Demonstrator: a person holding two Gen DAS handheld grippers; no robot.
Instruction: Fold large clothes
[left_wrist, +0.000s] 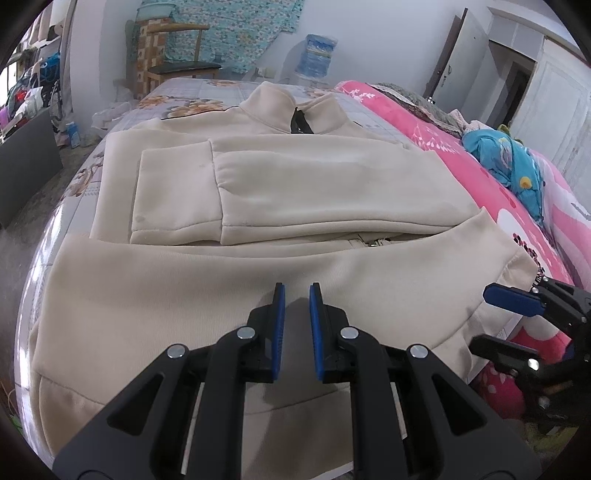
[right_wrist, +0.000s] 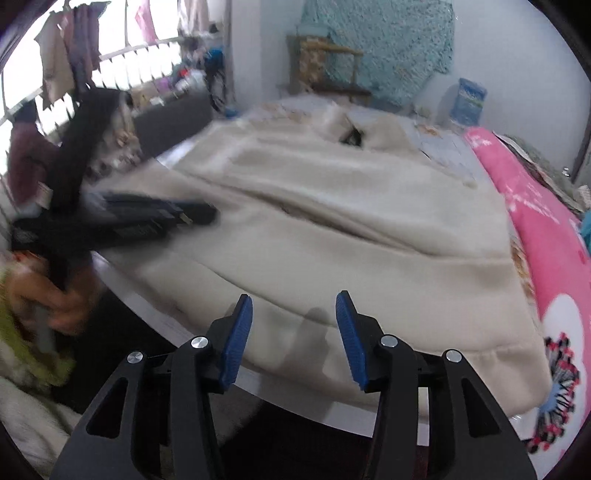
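A large cream zip-up jacket (left_wrist: 295, 177) lies flat on the bed, collar at the far end, both sleeves folded across its chest. My left gripper (left_wrist: 296, 291) hovers over the near hem, jaws a little apart, holding nothing. My right gripper (right_wrist: 294, 306) is open and empty just above the jacket's (right_wrist: 332, 221) near hem at the bed edge. In the left wrist view the right gripper (left_wrist: 517, 299) shows at the right by the jacket's corner. In the right wrist view the left gripper (right_wrist: 147, 218) shows blurred at the left.
A pink patterned quilt (left_wrist: 498, 177) runs along the right side of the bed, with a blue garment (left_wrist: 517, 162) on it. A wooden chair (left_wrist: 177, 59) and a water bottle (left_wrist: 317, 51) stand beyond the bed. Clutter and hanging clothes (right_wrist: 74, 55) fill the left.
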